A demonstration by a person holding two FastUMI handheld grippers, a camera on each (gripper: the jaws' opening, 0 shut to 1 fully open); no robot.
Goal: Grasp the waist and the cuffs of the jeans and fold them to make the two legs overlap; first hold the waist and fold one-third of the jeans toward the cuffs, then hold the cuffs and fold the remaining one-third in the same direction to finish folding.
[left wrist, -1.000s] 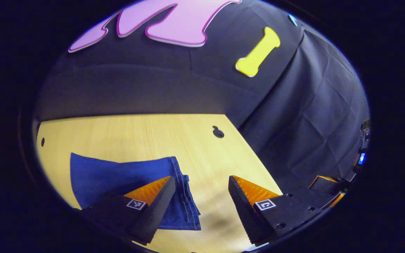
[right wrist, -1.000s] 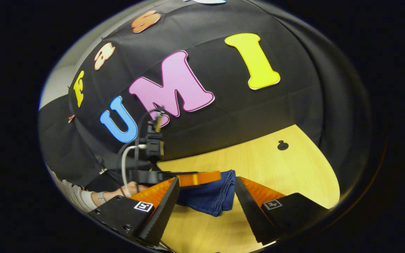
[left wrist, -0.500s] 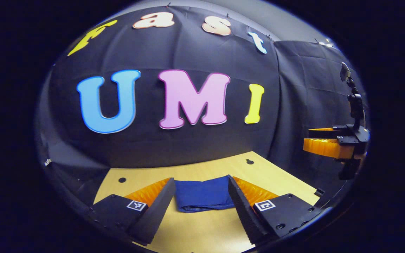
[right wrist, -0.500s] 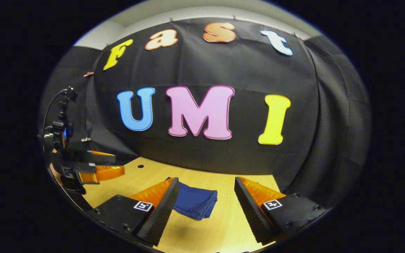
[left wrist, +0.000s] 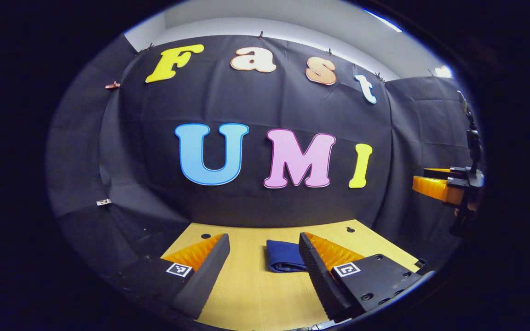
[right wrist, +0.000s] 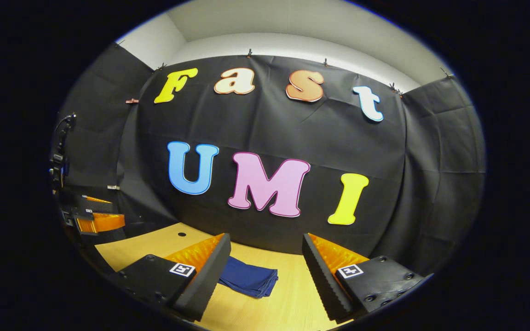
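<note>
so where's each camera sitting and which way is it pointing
left gripper view: rides the left tool, raised above the table, facing the booth wall; its own fingers at the bottom, folded jeans beyond, right tool at far right.
right gripper view: rides the right tool, facing the same wall; left tool at far left.
Shared: jeans, table, wall.

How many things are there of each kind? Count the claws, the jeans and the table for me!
Claws: 2, the left claw and the right claw
Folded jeans: 1
Wooden table: 1
Total: 4
</note>
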